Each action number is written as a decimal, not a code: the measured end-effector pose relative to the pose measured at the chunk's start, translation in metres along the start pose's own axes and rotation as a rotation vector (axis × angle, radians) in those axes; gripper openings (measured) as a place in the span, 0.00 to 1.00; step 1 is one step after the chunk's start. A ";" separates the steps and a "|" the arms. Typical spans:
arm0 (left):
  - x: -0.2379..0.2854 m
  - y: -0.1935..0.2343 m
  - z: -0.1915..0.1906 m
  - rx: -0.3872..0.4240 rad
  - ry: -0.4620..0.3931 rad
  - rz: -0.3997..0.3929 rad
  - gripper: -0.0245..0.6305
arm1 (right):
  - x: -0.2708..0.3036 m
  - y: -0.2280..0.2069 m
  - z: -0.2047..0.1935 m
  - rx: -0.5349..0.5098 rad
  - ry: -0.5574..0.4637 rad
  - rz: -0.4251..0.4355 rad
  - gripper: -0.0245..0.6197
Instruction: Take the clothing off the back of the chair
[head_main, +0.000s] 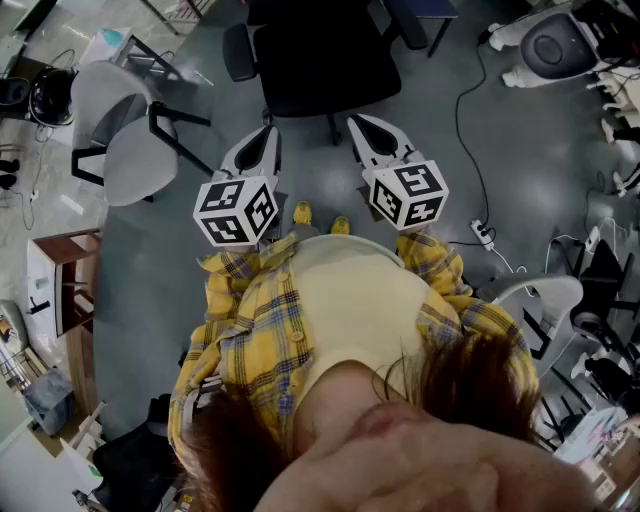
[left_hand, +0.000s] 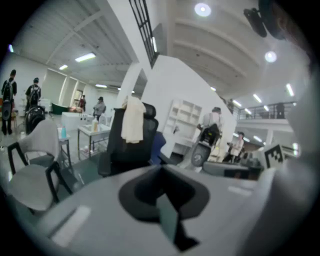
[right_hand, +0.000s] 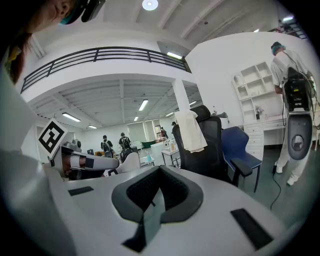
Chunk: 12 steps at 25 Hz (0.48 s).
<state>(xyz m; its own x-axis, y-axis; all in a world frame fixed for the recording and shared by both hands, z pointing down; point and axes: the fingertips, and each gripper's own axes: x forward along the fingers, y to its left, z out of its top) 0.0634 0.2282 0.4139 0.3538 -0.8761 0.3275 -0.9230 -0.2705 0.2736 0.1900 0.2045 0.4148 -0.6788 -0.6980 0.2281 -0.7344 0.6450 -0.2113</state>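
A cream garment (left_hand: 133, 120) hangs over the top of the backrest of a black office chair (left_hand: 131, 150), some way ahead of both grippers. The right gripper view shows the same garment (right_hand: 190, 131) draped on the chair (right_hand: 212, 147). From the head view I see the chair (head_main: 325, 60) from above, and the garment does not show there. My left gripper (head_main: 266, 140) and right gripper (head_main: 360, 128) are held side by side in front of the person's body, short of the chair. Both are shut with nothing in them: the left (left_hand: 162, 171) and the right (right_hand: 159, 171).
A grey chair (head_main: 130, 145) stands to the left and a blue chair (right_hand: 243, 150) just right of the black one. A power strip and cable (head_main: 483, 235) lie on the floor at right. A wheeled machine (right_hand: 296, 132) and several people stand farther off.
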 end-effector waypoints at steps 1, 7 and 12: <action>0.000 -0.001 0.000 0.002 -0.001 -0.002 0.04 | 0.000 0.000 -0.001 0.002 0.004 0.000 0.06; 0.008 -0.003 0.007 0.018 -0.023 0.006 0.04 | 0.001 -0.007 0.001 0.002 0.012 -0.004 0.06; 0.017 -0.005 0.007 0.009 -0.012 0.010 0.04 | -0.003 -0.017 0.003 0.000 0.016 -0.012 0.06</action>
<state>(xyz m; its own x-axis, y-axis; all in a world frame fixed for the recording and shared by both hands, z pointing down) 0.0732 0.2121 0.4121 0.3428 -0.8834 0.3194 -0.9279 -0.2653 0.2620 0.2048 0.1948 0.4151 -0.6695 -0.7008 0.2463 -0.7428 0.6362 -0.2087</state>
